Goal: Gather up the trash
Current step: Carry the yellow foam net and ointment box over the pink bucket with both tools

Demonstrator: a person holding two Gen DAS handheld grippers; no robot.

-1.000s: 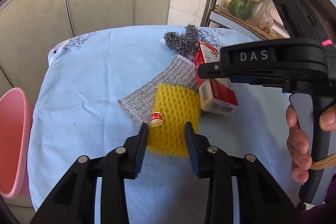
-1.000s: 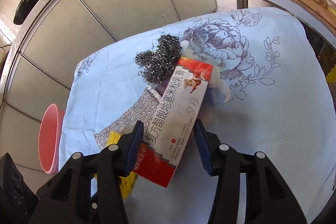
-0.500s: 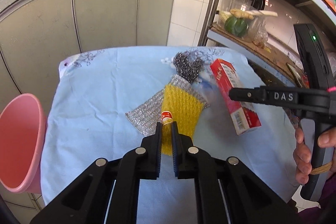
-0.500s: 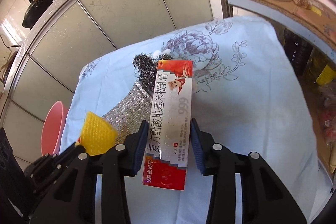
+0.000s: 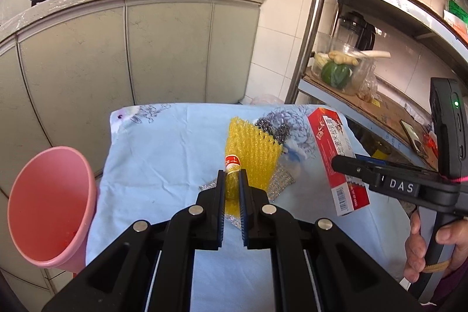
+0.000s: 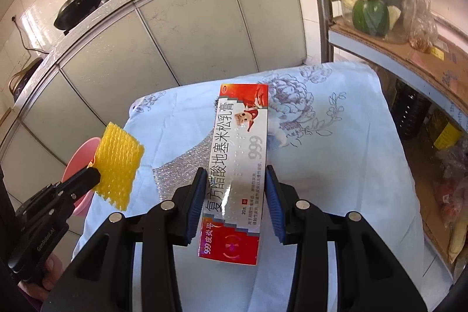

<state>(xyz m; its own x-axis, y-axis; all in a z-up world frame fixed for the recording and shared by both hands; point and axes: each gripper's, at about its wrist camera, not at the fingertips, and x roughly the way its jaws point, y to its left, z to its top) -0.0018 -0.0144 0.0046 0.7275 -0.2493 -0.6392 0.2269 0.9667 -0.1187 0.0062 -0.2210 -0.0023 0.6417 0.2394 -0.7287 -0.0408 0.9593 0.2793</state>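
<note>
My left gripper (image 5: 232,189) is shut on a yellow foam net (image 5: 251,154) with a small red label and holds it raised above the table; it also shows in the right wrist view (image 6: 117,163). My right gripper (image 6: 234,195) is shut on a red and white medicine box (image 6: 237,165), lifted off the table; the box also shows in the left wrist view (image 5: 336,160). A silver scouring cloth (image 6: 181,168) and a steel wool ball (image 5: 272,127) lie on the table's blue floral cloth (image 5: 163,154).
A pink bin (image 5: 49,206) stands at the table's left edge. Grey kitchen cabinets (image 5: 146,48) with woks on top stand behind. A metal shelf rack (image 5: 365,89) with vegetables and boxes stands to the right.
Both grippers have risen from the table. The left one shut on the yellow foam net and lifted it; the right one lifted the medicine box higher.
</note>
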